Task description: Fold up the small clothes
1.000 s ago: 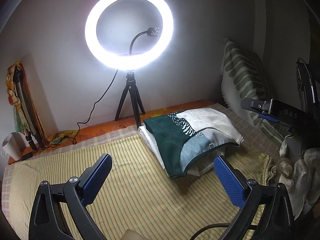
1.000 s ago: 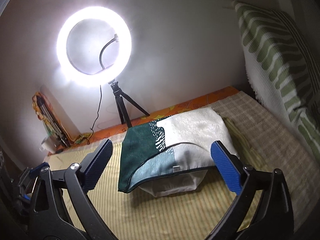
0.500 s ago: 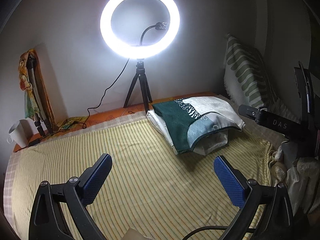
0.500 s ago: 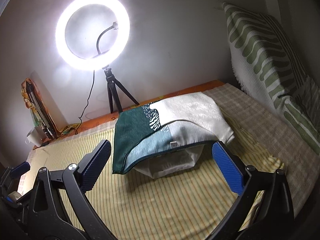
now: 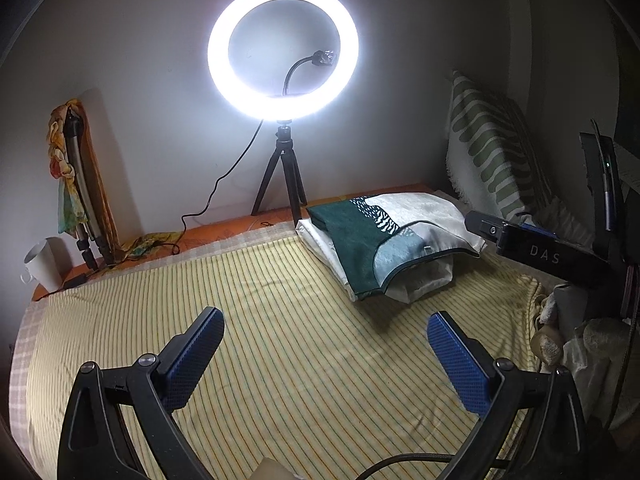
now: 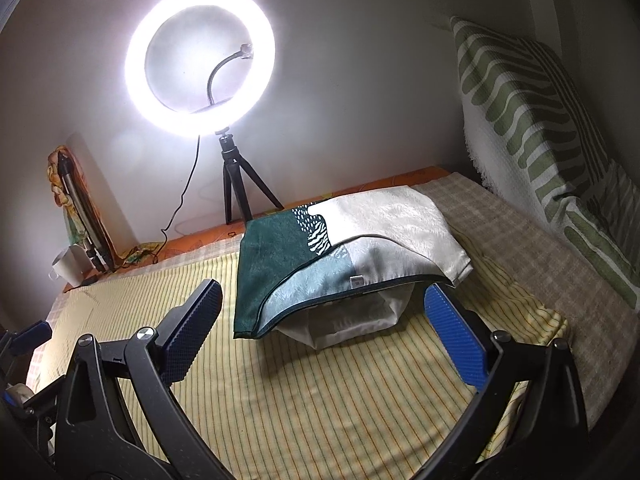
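Observation:
A folded green, teal and cream cloth (image 5: 384,236) lies on top of a folded white cloth (image 5: 424,280) on the yellow striped sheet (image 5: 280,320), at the back right. In the right wrist view the same pile (image 6: 344,248) sits just beyond the fingertips. My left gripper (image 5: 324,344) is open and empty, above the bare sheet, well short of the pile. My right gripper (image 6: 320,316) is open and empty, close in front of the pile; its body also shows at the right of the left wrist view (image 5: 548,252).
A lit ring light on a small tripod (image 5: 282,184) stands at the back by the wall. A green striped pillow (image 6: 540,128) leans at the right. A white cup (image 5: 40,264) and cables sit at the back left. Crumpled pale cloth (image 5: 592,352) lies at the right edge.
The left gripper has pulled back and turned left, so the pile looks farther away. The right gripper has moved slightly back from the pile. Both stayed open.

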A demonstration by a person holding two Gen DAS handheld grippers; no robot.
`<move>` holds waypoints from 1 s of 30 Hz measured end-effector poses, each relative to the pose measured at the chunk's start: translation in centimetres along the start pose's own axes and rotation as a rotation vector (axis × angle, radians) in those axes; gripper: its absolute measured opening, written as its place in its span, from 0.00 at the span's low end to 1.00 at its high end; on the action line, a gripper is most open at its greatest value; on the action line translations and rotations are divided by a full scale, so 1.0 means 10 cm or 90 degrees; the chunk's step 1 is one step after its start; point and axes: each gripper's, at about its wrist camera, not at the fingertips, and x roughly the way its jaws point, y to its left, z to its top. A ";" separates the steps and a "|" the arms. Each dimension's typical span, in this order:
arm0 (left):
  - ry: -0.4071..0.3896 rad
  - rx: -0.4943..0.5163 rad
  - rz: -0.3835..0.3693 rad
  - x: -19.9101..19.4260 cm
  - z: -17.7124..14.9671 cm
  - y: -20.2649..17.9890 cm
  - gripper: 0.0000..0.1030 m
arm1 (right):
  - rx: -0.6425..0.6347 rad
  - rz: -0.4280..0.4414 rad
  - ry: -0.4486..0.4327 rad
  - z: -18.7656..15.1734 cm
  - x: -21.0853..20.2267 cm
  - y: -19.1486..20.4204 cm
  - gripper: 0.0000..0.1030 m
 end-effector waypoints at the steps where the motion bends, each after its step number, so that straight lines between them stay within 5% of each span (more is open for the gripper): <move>1: -0.001 0.003 0.001 -0.01 0.00 -0.01 1.00 | -0.003 0.000 -0.001 0.00 -0.01 0.01 1.00; 30: -0.005 -0.007 -0.003 -0.16 -0.01 0.08 1.00 | -0.008 0.007 0.002 -0.01 0.01 0.14 1.00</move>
